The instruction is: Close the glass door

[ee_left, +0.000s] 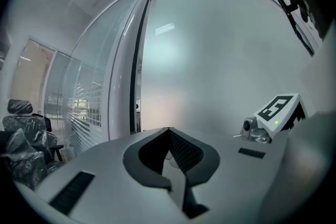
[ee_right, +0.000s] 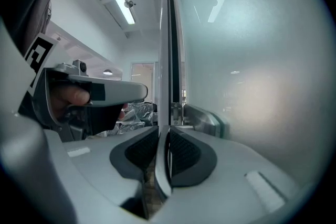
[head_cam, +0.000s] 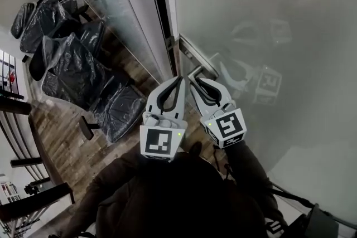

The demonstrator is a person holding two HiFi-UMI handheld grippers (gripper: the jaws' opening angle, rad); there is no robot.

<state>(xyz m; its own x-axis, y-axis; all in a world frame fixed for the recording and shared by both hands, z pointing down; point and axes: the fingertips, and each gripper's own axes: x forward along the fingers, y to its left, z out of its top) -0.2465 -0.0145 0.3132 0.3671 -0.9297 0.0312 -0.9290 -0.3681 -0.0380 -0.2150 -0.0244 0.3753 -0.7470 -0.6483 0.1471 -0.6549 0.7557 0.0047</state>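
The frosted glass door (head_cam: 268,19) fills the right of the head view, and its dark edge (head_cam: 162,3) runs up the middle. A metal door handle (head_cam: 196,57) sticks out at that edge. My right gripper (head_cam: 194,79) is at the handle; in the right gripper view its jaws (ee_right: 164,129) are shut on a thin pale metal strip of the door handle (ee_right: 203,118). My left gripper (head_cam: 179,78) sits close beside it on the left, with its tips (ee_left: 168,129) closed together on nothing, pointing at the door pane (ee_left: 210,60).
Several office chairs wrapped in plastic (head_cam: 72,58) stand on the wooden floor (head_cam: 61,136) to the left. A glass partition with blinds (ee_left: 79,107) runs along beside the door frame (ee_left: 135,60). The person's dark sleeves (head_cam: 167,192) fill the bottom of the head view.
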